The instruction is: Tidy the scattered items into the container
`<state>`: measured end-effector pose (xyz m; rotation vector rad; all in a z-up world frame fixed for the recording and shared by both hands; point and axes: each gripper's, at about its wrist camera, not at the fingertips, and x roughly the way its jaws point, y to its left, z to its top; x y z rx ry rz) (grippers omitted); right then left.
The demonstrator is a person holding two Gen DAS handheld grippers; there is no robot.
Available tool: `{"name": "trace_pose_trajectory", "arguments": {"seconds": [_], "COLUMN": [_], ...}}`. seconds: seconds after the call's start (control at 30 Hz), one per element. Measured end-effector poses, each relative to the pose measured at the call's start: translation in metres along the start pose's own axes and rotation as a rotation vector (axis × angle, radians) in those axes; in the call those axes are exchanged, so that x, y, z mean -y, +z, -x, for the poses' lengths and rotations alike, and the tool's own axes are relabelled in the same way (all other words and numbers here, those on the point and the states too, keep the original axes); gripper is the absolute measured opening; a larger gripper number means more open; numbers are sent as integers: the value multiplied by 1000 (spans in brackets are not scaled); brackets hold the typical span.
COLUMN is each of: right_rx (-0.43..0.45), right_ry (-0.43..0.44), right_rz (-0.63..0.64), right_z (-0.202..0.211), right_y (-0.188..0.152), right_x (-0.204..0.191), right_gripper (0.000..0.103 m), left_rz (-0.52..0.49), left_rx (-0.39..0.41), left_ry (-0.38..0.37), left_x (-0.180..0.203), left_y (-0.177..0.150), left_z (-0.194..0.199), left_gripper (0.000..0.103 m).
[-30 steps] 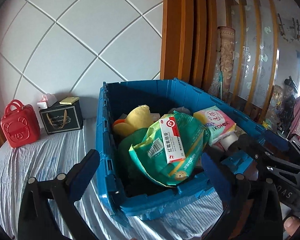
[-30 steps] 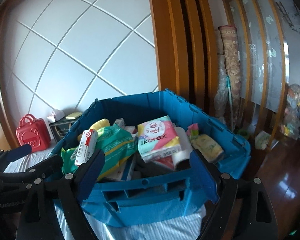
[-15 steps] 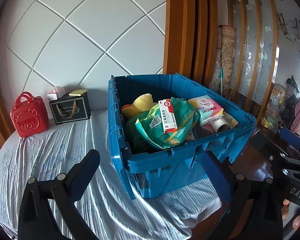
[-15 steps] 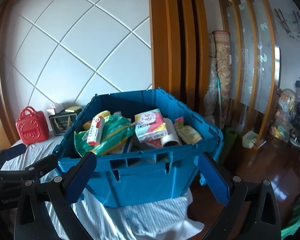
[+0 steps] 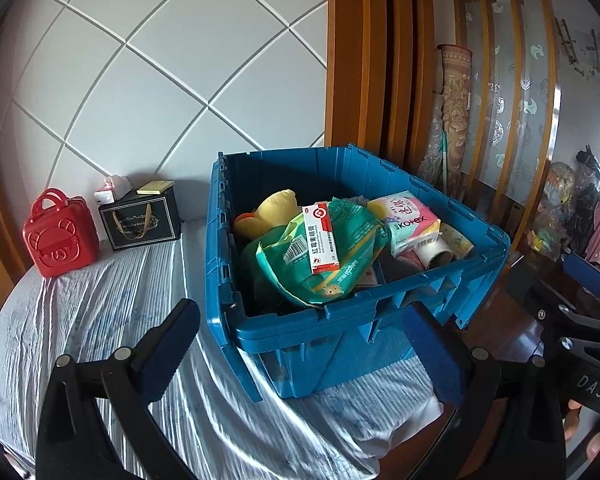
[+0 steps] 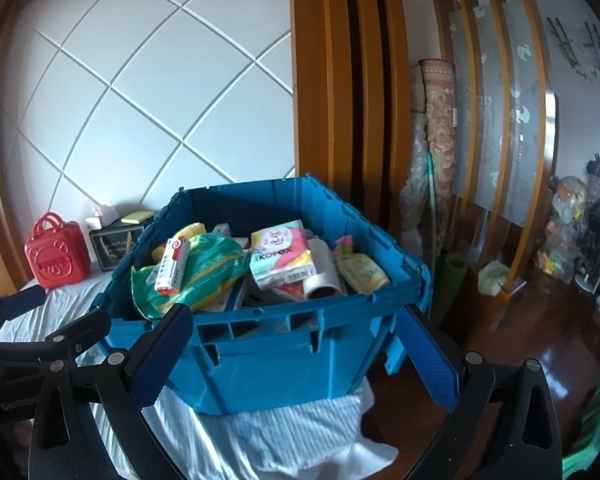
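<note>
A blue plastic crate (image 5: pixel 312 322) (image 6: pixel 260 350) stands on the striped bed sheet (image 5: pixel 92 312) at the bed's corner. It holds a red-and-white medicine box (image 5: pixel 320 244) (image 6: pixel 172 266) on a green pack (image 5: pixel 340 264) (image 6: pixel 208 270), a yellow plush (image 5: pixel 274 210), a Kotex pack (image 5: pixel 410 222) (image 6: pixel 280 258) and a white roll (image 6: pixel 322 276). My left gripper (image 5: pixel 306 346) is open and empty in front of the crate. My right gripper (image 6: pixel 294 358) is open and empty, level with the crate's near wall.
A red bear-face case (image 5: pixel 60 236) (image 6: pixel 56 254) and a black gift box (image 5: pixel 140 220) (image 6: pixel 114 240) stand at the head of the bed by the padded wall. Wooden posts (image 5: pixel 364 60), a rolled carpet (image 6: pixel 440 140) and dark wood floor (image 6: pixel 540 320) lie to the right.
Both grippers have pulled back from the crate, which now looks smaller and farther off. Both stay open and empty. The crate's contents have not moved.
</note>
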<state>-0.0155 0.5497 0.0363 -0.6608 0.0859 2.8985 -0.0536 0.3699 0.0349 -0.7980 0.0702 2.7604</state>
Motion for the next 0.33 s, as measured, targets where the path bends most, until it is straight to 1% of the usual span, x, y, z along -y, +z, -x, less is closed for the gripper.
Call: {"name": "trace_pose_trajectory", "arguments": {"seconds": [0.33], "right_rx": [12], "right_ry": [26], "right_rz": [8], "right_z": [4], "right_y": [4], "right_x": [-3], "right_gripper": [103], "left_rz": [19], "left_rx": [26], "left_ry": [16], "left_x": [-9], "left_y": [1], "left_z": [13], "left_gripper": [103]}}
